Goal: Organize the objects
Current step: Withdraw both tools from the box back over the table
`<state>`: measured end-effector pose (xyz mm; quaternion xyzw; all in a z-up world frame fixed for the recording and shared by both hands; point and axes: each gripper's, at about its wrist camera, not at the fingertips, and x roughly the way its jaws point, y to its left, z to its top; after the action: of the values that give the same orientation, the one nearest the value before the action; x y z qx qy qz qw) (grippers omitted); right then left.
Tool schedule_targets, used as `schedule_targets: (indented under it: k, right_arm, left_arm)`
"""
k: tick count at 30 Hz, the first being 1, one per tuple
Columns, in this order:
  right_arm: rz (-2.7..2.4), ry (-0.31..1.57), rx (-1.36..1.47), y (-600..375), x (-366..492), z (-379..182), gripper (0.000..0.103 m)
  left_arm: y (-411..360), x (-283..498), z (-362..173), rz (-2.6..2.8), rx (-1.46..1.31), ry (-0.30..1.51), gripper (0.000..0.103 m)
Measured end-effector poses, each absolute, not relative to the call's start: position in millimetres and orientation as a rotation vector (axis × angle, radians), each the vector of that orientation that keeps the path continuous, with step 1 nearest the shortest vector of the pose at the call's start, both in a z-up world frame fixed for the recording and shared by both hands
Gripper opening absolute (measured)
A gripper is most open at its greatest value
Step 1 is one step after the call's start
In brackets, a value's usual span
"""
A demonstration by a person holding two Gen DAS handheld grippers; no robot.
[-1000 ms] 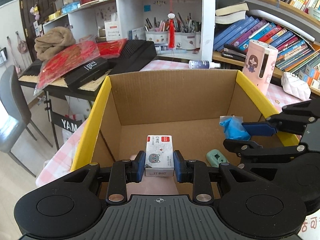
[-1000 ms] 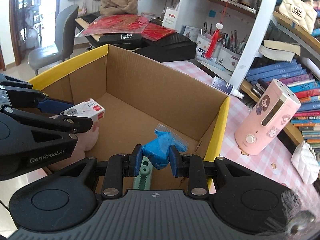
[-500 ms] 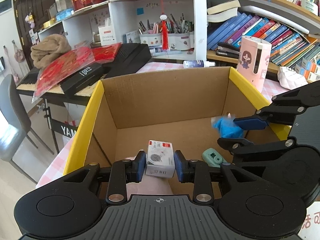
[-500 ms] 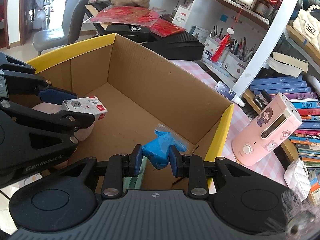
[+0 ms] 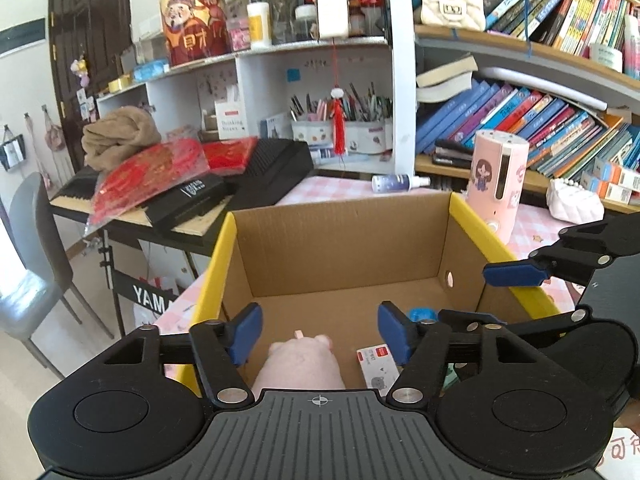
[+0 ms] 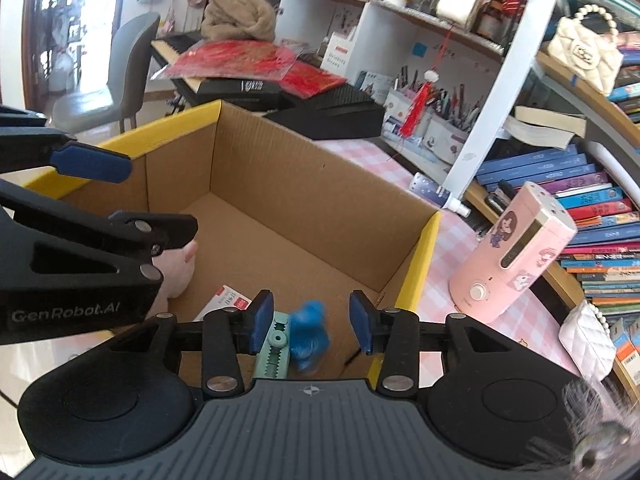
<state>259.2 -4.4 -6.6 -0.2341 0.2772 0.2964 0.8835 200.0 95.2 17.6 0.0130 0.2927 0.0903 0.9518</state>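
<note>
Both the left gripper (image 5: 320, 330) and right gripper (image 6: 308, 322) hung spread and empty over the cardboard box (image 6: 280, 176), where the card pack (image 5: 378, 364), blue bag (image 6: 308, 336), pink plush (image 5: 300, 364) and green clip (image 6: 274, 354) apparently already lay.

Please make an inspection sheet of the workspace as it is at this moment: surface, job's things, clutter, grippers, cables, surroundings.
Surface: pink checked tablecloth under a cardboard box with yellow flaps.
Job's things: in the box lie a pink plush toy, a white card box, a blue bag (blurred) and a green clip.
Clutter: pink humidifier, spray bottle, white quilted pouch on the table.
Grippers: left gripper and right gripper both open, holding nothing, over the box.
Cables: nothing seen.
Surroundings: bookshelf, pen holders, keyboard piled with red packets, grey chair.
</note>
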Motion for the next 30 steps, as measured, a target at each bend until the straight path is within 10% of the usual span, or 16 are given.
schedule_targets:
  k: [30]
  right_arm:
    - [0.269,0.578,-0.240,-63.8,107.6,-4.5,0.070]
  left_arm:
    - [105.5,62.7,13.8,0.205,-0.011,0.587,0.090]
